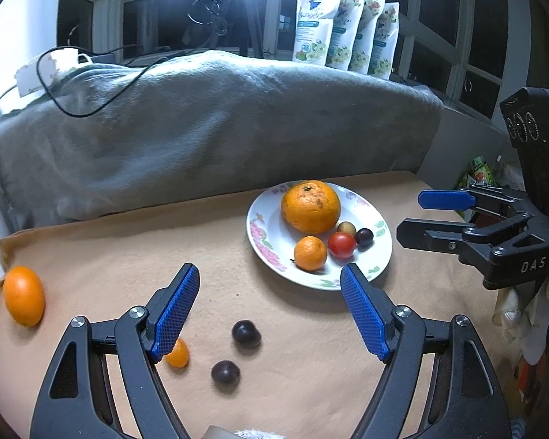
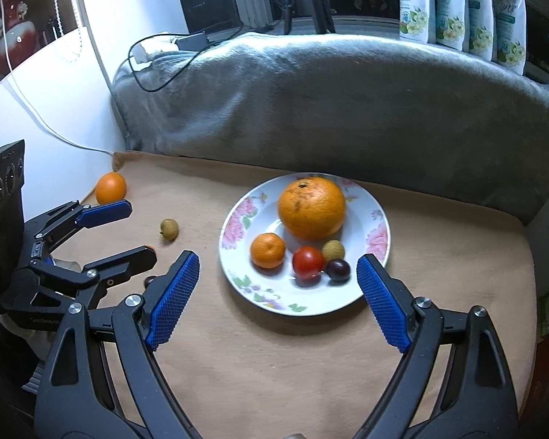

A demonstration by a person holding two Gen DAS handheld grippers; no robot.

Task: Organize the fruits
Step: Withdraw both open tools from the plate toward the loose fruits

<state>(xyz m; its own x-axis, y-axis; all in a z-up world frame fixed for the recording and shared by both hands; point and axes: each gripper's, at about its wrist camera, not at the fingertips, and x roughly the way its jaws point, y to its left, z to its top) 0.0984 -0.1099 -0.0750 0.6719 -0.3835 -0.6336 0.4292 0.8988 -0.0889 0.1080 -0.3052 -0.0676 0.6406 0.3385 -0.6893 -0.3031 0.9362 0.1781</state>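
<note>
Two dark plums (image 1: 226,372) and a small orange (image 1: 178,354) lie on the tan mat (image 1: 128,256) between the spread fingers of the left tongs (image 1: 269,311), which hold nothing. The right tongs (image 2: 278,300) also gape empty, just short of the plate (image 2: 238,278). On it sit a big orange (image 2: 312,207), mandarin (image 2: 267,250), tomato (image 2: 308,261), longan (image 2: 333,250) and plum (image 2: 338,269). Left of the right tongs lie a loose longan (image 2: 169,228) and, farther off, an orange (image 2: 110,187).

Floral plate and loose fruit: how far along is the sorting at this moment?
Roughly half done. The white floral plate holds a large orange, a small mandarin, a red tomato, a tan longan and a dark plum. Nothing is in hand: left gripper and right gripper have their jaws open and empty. Left on the cloth: an orange, a small orange fruit, two dark plums and a longan.
</note>
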